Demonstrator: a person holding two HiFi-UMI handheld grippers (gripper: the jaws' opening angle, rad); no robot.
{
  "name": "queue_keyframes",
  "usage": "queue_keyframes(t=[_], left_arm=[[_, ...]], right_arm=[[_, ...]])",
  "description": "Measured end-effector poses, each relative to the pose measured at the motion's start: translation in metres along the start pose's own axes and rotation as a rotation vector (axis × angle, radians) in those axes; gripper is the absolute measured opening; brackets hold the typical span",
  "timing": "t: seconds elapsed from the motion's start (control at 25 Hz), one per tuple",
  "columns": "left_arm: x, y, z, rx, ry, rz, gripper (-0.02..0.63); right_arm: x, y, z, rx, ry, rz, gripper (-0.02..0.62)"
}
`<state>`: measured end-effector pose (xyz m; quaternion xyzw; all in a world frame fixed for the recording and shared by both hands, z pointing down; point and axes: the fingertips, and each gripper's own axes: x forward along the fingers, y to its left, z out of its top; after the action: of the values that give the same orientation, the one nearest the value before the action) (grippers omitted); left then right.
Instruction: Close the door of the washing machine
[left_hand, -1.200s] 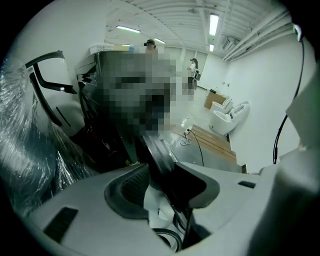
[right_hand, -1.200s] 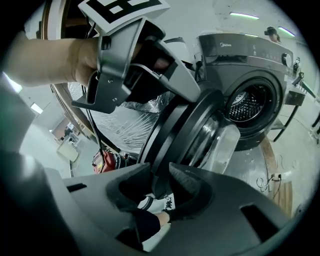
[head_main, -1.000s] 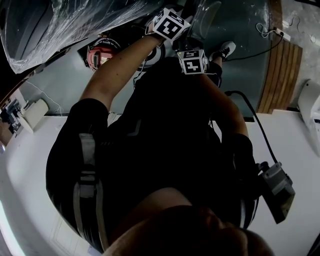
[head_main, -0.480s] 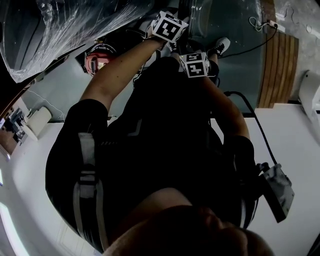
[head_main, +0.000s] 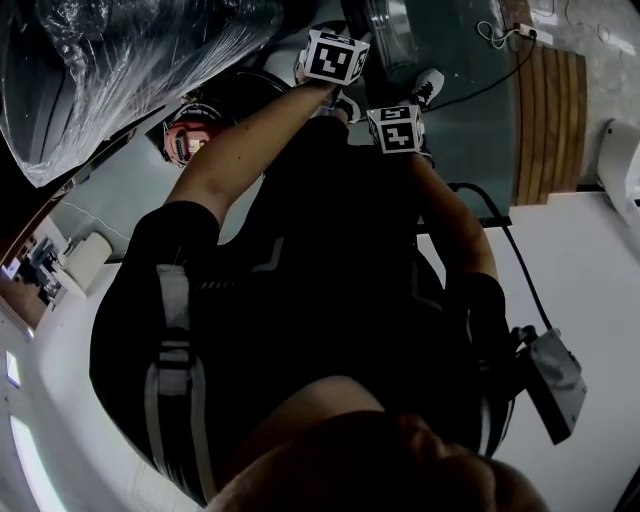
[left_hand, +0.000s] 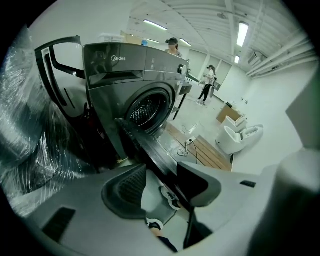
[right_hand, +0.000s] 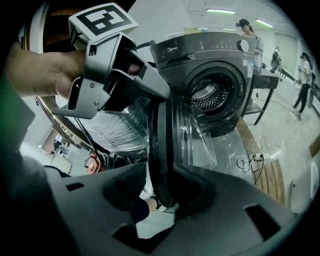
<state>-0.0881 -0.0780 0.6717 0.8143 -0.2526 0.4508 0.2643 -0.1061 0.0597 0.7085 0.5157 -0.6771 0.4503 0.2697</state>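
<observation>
To swing the door (left_hand: 147, 147) home cleanly, push flat against its rim rather than pinch it; keep both tongs on the free edge and follow the arc toward the drum opening (left_hand: 150, 107) until latched. Judged best done with the pads (left_hand: 127, 192) slack, so as not to twist the rim. Better to stay off the glass bowl (right_hand: 197, 137): smooth and curved, likely to slip.

Found the left tongs (left_hand: 161, 184) spread, just been opening, with the door's edge passing between the pads: seen edge-on, hard by the right-hand pad, clear of the left-hand one. Could not resolve contact at the right-hand pad; no pinch either way.

Found the door itself hanging wide open in front of the washing machine (left_hand: 125, 70), far end at the cabinet, near end reaching down into both sets of tongs.

Found the right tongs (right_hand: 160, 192) spread too, likewise just been opening, with the rim standing upright in the gap and nearly filling it, bowl bulging right toward the machine. Not gripped. Saw the left tongs up and to the left in the right gripper view, at the top of the same rim.

Most of the swing left to do, by the look of it.
</observation>
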Motion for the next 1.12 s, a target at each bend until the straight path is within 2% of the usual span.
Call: queue_keyframes(t=[0.4,0.68,0.92,1.0,1.12], left_arm=[[0.018,-0.037,0.03,-0.078,0.037,-0.012,0.195],[0.029,-0.059,0.049,-0.037,0.068,-0.02,0.195],[0.04,-0.071,0.069,-0.063,0.074,-0.027,0.195],[0.04,-0.074,0.075,-0.03,0.08,-0.02,0.195],[0.038,-0.083,0.086,0.133,0.064,-0.015,0.193]], right_arm=[[-0.016,-0.067,-0.004,0.039,0.013,-0.069,0.175],[-0.026,-0.118,0.007,0.043,0.012,-0.116,0.171],[-0.033,-0.161,0.02,0.026,0.017,-0.136,0.14],[-0.035,-0.173,0.024,0.014,0.025,-0.136,0.13],[-0.036,-0.188,0.03,-0.007,0.029,-0.124,0.127]])
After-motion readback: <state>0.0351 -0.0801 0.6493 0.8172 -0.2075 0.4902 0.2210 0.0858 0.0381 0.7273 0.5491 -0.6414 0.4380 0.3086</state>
